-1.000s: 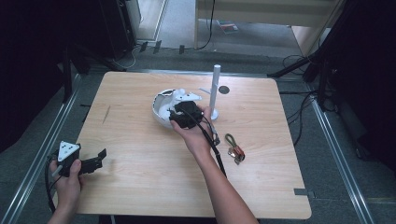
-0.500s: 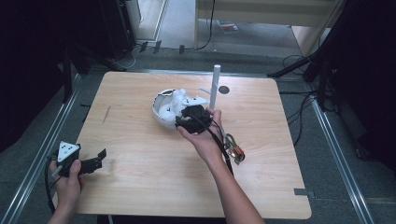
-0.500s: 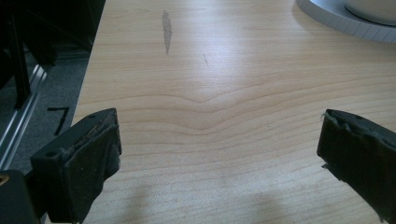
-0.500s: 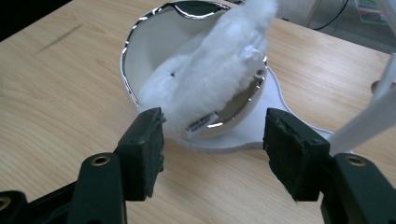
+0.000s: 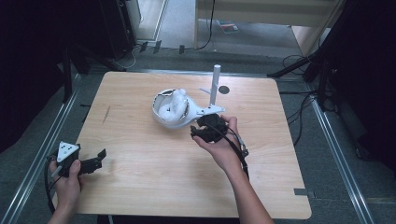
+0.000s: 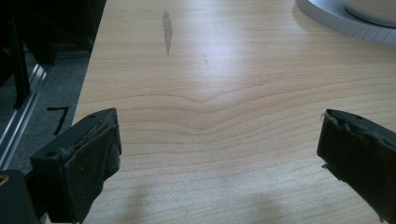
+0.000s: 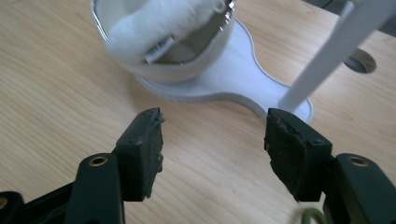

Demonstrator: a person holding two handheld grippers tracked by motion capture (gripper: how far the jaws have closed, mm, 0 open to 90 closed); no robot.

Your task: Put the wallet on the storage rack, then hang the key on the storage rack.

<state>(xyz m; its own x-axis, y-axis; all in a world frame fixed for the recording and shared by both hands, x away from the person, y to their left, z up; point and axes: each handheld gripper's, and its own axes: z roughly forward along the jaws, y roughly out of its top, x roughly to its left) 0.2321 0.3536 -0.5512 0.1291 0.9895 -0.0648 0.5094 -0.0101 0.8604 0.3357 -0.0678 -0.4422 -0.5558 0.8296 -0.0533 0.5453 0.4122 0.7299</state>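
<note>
Wooden table (image 5: 140,182) lies bare under my wide-open left gripper (image 6: 219,154), while my right gripper (image 7: 215,149), equally spread and empty, risks clipping the white stand (image 7: 233,84).

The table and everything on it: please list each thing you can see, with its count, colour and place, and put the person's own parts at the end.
Table: one, light wood, middle of the high view.
Bowl: one, white, centre of the table, on the flat base.
Fluffy object: one, white, inside the bowl.
Base: one, white, flat, under the bowl.
Post: one, white, upright at the base's far end.
Round hole: one, dark, in the table beside the post.
Left gripper: one, black, open, near table's left edge.
Right gripper: one, black, open, just short of the bowl.
</note>
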